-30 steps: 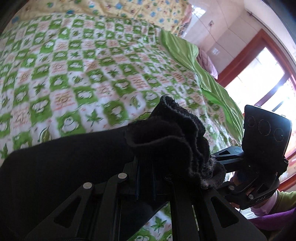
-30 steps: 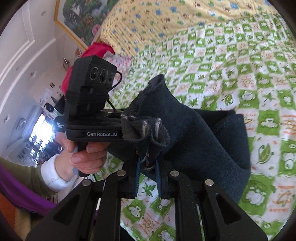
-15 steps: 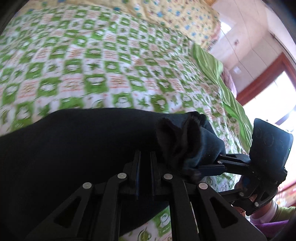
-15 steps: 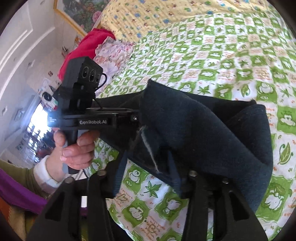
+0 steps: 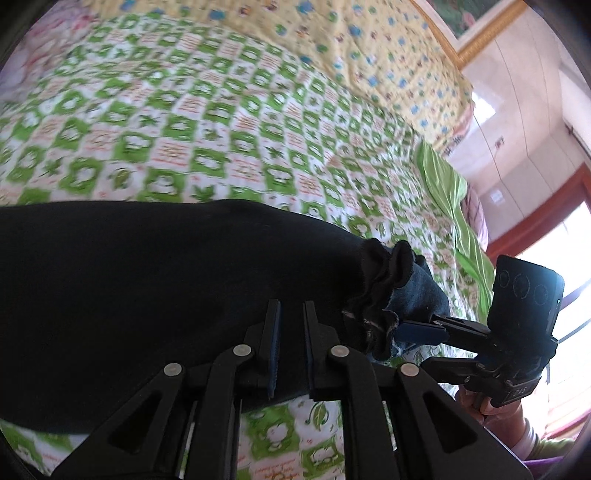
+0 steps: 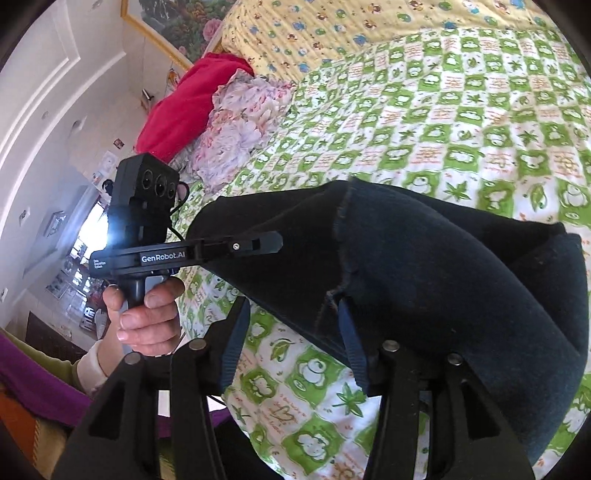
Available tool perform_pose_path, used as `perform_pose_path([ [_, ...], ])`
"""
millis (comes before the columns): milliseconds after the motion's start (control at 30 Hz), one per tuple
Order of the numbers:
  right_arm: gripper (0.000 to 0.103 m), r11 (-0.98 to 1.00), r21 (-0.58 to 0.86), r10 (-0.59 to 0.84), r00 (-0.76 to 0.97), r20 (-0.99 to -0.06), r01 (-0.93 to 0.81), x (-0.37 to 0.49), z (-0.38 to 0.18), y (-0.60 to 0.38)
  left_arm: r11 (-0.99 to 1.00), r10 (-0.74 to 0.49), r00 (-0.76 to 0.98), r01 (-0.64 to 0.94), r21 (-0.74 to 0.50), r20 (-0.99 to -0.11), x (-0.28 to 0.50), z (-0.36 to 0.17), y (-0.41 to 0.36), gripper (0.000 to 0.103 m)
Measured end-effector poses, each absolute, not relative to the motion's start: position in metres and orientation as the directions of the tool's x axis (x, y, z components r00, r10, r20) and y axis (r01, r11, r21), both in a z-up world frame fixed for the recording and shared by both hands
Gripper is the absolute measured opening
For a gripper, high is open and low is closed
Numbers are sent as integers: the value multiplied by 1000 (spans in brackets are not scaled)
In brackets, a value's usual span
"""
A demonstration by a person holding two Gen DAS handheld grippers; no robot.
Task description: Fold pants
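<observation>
The dark pants (image 5: pixel 147 273) lie across the near part of a bed covered by a green-and-white checked quilt (image 5: pixel 207 122), and both grippers work at one bunched end of them. In the left wrist view the left gripper (image 5: pixel 291 332) sits low at the near edge with its two fingers (image 5: pixel 271 332) close together and a narrow slot between them; black cloth fills that slot and runs under the pads, so it is clenched on the pants. To its right the ruffled hem stands up in folds, and just beside it comes the right gripper (image 5: pixel 424 330), seen from the side, its blue pad touching the cloth.

In the right wrist view the right gripper (image 6: pixel 291 339) has its fingers (image 6: pixel 234 343) spread wide apart, released. The pants (image 6: pixel 424 266) rise in a thick fold over the right-hand finger, with a raw seam running down the middle of the cloth, while the left-hand finger stands over bare quilt. On the far left the left gripper (image 6: pixel 258 243) reaches in level, its tip buried in the dark fabric, held by a bare hand (image 6: pixel 147 314).

Far off, a yellow patterned blanket (image 6: pixel 351 29) lies across the head of the bed, with a red cushion (image 6: pixel 192 99) and a floral pillow (image 6: pixel 236 122) at the left edge
</observation>
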State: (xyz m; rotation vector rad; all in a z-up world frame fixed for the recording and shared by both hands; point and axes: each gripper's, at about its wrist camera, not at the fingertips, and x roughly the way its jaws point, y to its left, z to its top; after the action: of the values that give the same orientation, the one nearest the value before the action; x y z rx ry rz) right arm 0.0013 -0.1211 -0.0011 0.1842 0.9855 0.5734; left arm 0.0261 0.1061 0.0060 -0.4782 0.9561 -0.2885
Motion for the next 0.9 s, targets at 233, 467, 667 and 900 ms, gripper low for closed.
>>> perform_pose_path([
  [233,51,820,372,550,415,-725,-436,10,13,-99,845,-406,590,-47,-532,-697,1,12,130,18],
  [467,51,802,337,551,391,-738,-493,32,17,-76,807,-353,634,-167,-567,-688,-31,11,164,18],
  [667,51,774,306,551,352,-757,-555,58,16,-47,756,-278,669,-290,-586,-689,-64,7,199,18],
  [900,51,733,300,558,288,-778,-611,82,7,-12,705,-183,679,-414,-576,-711,-95,3,227,19],
])
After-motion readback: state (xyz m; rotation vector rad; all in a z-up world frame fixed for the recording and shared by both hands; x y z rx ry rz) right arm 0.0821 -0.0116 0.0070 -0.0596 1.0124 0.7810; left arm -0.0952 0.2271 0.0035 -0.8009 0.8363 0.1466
